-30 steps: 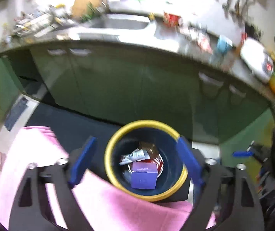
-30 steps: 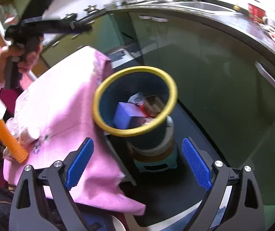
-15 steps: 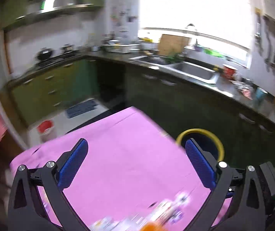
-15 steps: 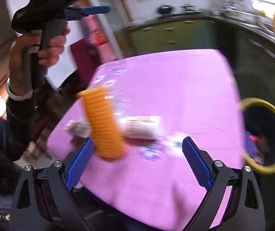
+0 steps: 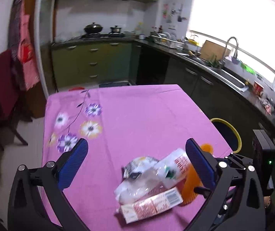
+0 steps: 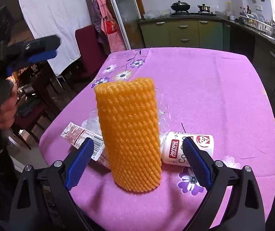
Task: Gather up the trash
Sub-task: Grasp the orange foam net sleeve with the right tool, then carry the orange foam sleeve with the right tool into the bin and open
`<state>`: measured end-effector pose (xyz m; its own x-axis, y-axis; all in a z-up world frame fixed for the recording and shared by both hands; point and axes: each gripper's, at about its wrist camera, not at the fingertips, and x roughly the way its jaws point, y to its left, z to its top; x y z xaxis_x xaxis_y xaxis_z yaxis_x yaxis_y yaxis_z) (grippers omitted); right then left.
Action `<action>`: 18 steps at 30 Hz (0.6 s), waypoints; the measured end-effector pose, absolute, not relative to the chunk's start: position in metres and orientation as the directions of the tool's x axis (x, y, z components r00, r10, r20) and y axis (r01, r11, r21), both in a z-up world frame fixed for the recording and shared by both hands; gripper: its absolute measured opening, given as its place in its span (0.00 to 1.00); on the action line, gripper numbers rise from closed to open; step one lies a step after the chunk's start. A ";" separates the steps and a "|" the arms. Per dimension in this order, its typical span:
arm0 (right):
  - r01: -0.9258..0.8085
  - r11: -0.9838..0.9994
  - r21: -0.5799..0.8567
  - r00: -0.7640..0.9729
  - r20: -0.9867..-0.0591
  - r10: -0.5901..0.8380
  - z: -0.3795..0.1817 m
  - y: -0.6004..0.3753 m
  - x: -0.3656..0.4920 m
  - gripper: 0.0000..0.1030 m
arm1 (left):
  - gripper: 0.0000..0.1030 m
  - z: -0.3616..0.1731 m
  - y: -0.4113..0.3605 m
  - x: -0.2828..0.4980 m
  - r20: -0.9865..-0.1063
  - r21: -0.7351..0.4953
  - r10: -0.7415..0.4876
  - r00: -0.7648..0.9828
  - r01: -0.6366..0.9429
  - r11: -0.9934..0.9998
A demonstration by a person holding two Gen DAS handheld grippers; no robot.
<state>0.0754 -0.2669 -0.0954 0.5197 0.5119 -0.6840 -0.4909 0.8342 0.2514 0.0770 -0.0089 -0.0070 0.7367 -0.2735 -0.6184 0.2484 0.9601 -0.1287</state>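
Foam net [image 6: 129, 134] upright between open right gripper [image 6: 135, 161] fingers

The left gripper [image 5: 136, 160] has a matte black, angular frame whose two arms branch into a Y, each tipped with a blue ribbed pad, and round silver screw heads sit at the joints on both sides. The right gripper [image 6: 137, 162] is built the same way: black struts with triangular cut-outs, blue pads with a fine sawtooth edge, silver screws near each hinge. At the far left of the right wrist view, the person's hand [image 6: 4, 109] wraps a black pistol-style handle, with a pale cuff or band at the wrist over a dark sleeve.
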 end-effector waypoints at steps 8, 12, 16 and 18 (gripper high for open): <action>-0.465 0.859 0.213 0.517 -0.723 0.459 -0.114 -0.251 0.085 0.74 | 0.93 -0.027 0.012 0.072 -0.642 -0.184 -0.266 0.719 0.192 0.964; -0.456 0.860 0.228 0.519 -0.717 0.465 -0.113 -0.254 0.079 0.34 | 0.93 -0.032 0.017 0.074 -0.646 -0.193 -0.267 0.716 0.185 0.964; -0.449 0.852 0.270 0.518 -0.698 0.494 -0.107 -0.265 0.080 0.20 | 0.93 -0.038 0.019 0.075 -0.654 -0.204 -0.276 0.705 0.186 0.961; -0.453 0.841 0.296 0.517 -0.682 0.518 -0.103 -0.269 0.079 0.16 | 0.93 -0.040 0.019 0.076 -0.659 -0.204 -0.276 0.700 0.186 0.961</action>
<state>0.0793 -0.2692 -0.1029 0.5169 0.5180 -0.6815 -0.4530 0.8411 0.2957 0.0758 0.0191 -0.0403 0.6998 -0.2757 -0.6590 0.1861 0.9610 -0.2045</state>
